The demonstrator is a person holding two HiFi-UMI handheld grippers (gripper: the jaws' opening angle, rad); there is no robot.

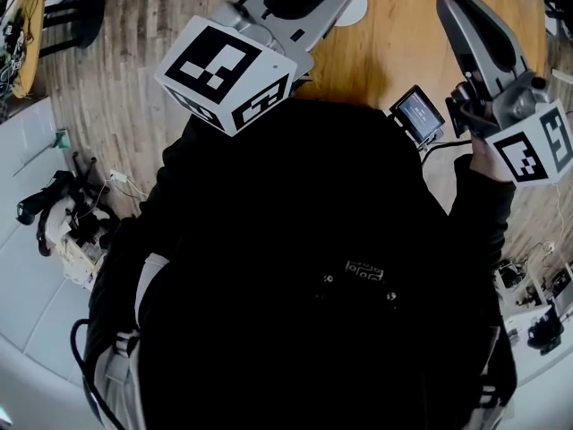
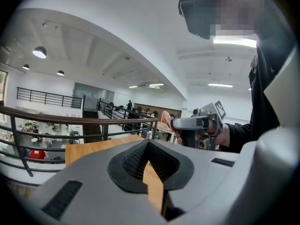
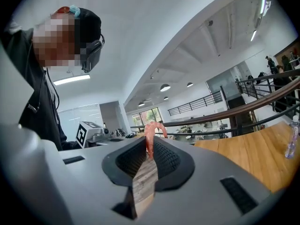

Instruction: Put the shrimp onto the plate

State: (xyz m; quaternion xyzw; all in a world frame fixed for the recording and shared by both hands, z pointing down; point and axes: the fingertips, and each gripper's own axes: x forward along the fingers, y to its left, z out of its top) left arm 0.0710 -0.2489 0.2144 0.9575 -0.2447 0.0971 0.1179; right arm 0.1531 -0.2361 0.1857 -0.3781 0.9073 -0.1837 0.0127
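- R gripper (image 3: 150,145): fingers are standing only a little apart and are pinching the shrimp (image 3: 149,134) between the ribbed pads near the tips.
- Shrimp: it is sitting upright in that grip, w/ its pink-orange curled end arching up past the fingertips. It is being held in the air, touching nothing but the pads.
- L gripper (image 2: 148,143): fingers are meeting at the tips, w/ nothing between them. Only wood is showing through the slit lower down.
- L gripper view: R gripper is showing across the way, gripped by the person's hand (image 2: 224,134), w/ the pink shrimp poking out at its front.
- Head view: both grippers are pointing away from the person over the wooden table (image 1: 403,34), L one at top centre and R one at top right.
- Plate (image 1: 356,11): only a white curved edge is showing on the table, just beside the L gripper's body. It is sitting apart from the shrimp, which is peeking in at the top edge by the R fingertips.
- Clear bottle (image 3: 291,142) is standing on the table, off to the R.
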